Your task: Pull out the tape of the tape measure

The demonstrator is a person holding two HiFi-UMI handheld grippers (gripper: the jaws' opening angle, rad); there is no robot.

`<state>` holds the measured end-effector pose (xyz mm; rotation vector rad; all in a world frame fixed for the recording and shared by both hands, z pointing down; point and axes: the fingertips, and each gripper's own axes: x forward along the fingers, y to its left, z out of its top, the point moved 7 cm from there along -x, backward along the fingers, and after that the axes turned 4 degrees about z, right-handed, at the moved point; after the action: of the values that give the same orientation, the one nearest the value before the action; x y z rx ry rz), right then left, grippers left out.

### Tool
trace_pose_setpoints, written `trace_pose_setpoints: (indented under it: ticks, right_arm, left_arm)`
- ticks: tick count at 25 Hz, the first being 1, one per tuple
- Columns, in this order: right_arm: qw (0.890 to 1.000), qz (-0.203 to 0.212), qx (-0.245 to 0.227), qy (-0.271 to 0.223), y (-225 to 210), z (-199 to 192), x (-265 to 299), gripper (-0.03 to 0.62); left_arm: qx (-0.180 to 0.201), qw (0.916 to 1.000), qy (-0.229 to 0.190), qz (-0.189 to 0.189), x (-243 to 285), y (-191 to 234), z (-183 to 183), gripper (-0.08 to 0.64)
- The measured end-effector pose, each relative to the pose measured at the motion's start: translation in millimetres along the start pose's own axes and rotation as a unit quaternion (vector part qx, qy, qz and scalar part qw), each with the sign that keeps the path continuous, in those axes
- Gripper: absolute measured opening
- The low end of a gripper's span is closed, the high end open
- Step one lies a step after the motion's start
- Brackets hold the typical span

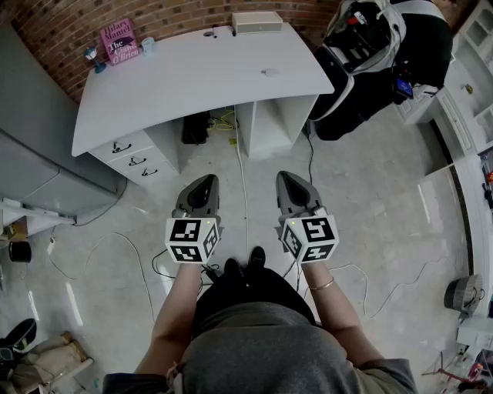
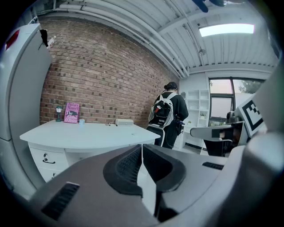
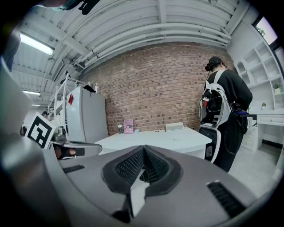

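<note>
Both pairs of fingers are clenched on nothing: the left gripper (image 1: 205, 181) and the right gripper (image 1: 288, 178) hang side by side over the floor, short of the bench (image 1: 185, 85), and each gripper view shows the ribbed pads (image 2: 128, 165) pressed together with only air ahead. We cannot pick out the tape measure for certain; a small pale object (image 1: 269, 72) lying alone toward the bench's right side may be it, but it is too small to tell. The step in hand, as we judge it, is the approach. To do it well we would step up to the bench, release both pairs of fingers before reaching, pin the case with one gripper and take the tape's end hook with the other, then draw straight and level so the case does not skid. Readable writing is scarce: the pink book (image 1: 119, 41) propped at the bench's back left corner reads "Hilary Mantel" and "The Giant O'Brien". A white box (image 1: 257, 22) at the bench's back edge shows no legible label.
</note>
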<state>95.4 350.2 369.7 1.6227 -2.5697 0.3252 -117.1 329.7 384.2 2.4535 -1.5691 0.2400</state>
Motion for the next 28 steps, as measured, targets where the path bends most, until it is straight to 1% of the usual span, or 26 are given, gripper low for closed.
trace_pose_setpoints:
  ticks: [9, 16, 22, 28]
  right_arm:
    - [1.0, 0.014, 0.008, 0.013, -18.3, -4.3, 0.2, 0.005]
    - [0.999, 0.013, 0.027, 0.016, -40.6, -4.5, 4.6, 0.009]
    - [0.999, 0.031, 0.037, 0.023, -52.4, -6.2, 9.8, 0.064]
    - [0.998, 0.035, 0.047, 0.026, -62.6, -10.0, 13.7, 0.093]
  left_arm:
    - [0.001, 0.9999, 0.006, -0.011, 13.3, -14.8, -3.8, 0.029]
    - [0.005, 0.9999, 0.009, -0.005, 29.3, -25.9, -3.1, 0.031]
    - [-0.004, 0.9999, 0.015, 0.001, 40.1, -32.4, -3.4, 0.034]
    - [-0.005, 0.9998, 0.018, 0.007, 47.6, -35.2, -3.8, 0.071]
